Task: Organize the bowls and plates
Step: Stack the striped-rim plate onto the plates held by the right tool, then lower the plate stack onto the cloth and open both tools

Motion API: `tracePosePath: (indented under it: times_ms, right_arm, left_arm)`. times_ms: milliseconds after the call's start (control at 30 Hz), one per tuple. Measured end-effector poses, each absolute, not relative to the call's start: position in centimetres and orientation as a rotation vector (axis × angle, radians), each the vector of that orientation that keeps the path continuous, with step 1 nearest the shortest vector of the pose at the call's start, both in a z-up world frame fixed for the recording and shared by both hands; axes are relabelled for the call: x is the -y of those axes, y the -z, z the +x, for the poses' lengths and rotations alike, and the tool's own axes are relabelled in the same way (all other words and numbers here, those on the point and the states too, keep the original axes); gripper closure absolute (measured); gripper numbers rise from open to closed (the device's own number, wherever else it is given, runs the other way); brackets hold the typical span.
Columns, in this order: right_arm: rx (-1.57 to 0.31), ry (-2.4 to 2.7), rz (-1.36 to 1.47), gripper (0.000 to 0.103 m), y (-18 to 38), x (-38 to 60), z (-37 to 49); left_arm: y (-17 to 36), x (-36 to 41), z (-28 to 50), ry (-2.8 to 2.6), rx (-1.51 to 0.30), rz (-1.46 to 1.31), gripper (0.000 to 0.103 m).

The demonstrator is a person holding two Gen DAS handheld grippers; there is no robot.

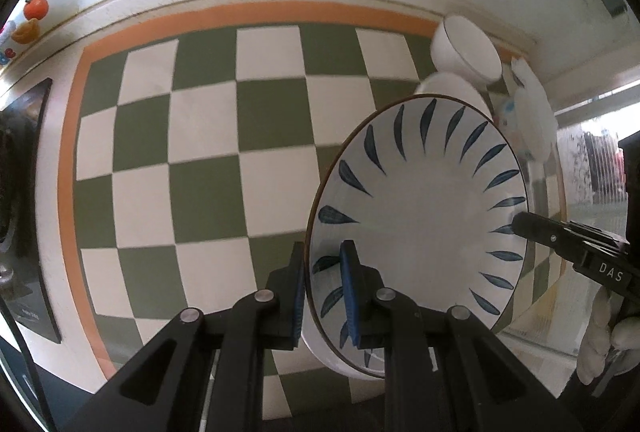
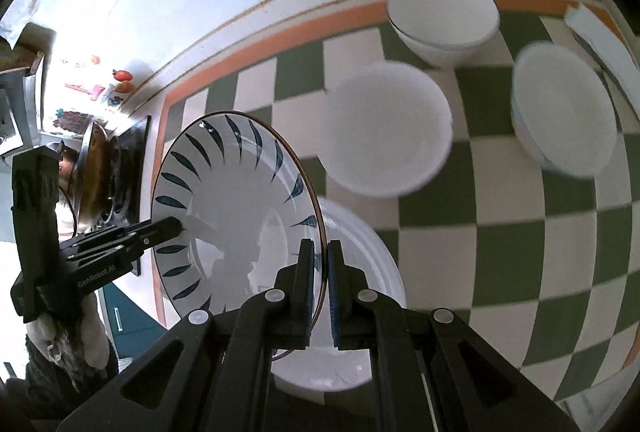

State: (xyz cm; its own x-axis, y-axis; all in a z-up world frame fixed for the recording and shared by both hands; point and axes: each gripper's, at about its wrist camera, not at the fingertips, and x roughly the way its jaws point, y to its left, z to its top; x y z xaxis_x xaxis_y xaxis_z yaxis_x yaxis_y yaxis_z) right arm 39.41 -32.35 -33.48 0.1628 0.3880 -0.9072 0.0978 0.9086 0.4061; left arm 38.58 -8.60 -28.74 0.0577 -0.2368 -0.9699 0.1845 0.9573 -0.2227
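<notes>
A white plate with blue leaf marks (image 1: 420, 216) is held up on edge above the checked tablecloth (image 1: 200, 135). My left gripper (image 1: 324, 296) is shut on its near rim. My right gripper (image 2: 320, 288) is shut on the opposite rim of the same plate (image 2: 232, 207). Each gripper shows in the other's view: the right one (image 1: 520, 224), the left one (image 2: 176, 224). Behind the plate lies a white plate (image 2: 360, 272). A white bowl (image 2: 388, 127) and two more bowls (image 2: 444, 19) (image 2: 564, 115) sit beyond.
A stove with a metal pot (image 2: 96, 175) is left of the cloth. Fridge magnets (image 1: 34, 7) show on the far left. A white strip (image 2: 600, 31) lies at the cloth's far right. White bowls (image 1: 468, 51) stand at the back wall.
</notes>
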Motion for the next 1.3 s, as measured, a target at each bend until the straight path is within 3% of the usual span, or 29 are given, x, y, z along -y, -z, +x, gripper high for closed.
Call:
tracePosePath:
  times_ms: [633,1300]
  right_arm:
    - [-1.519,-0.196,0.444,0.095,40.2,33.2,34.9]
    - [-1.551,-0.202,0.347,0.095,41.3,31.7,36.1]
  left_arm:
    - [34.5,10.1,35.2,0.282,-1.61,0.004,0.086]
    - [35.8,10.2,34.3,0.187,-1.599,-0.031,0.085]
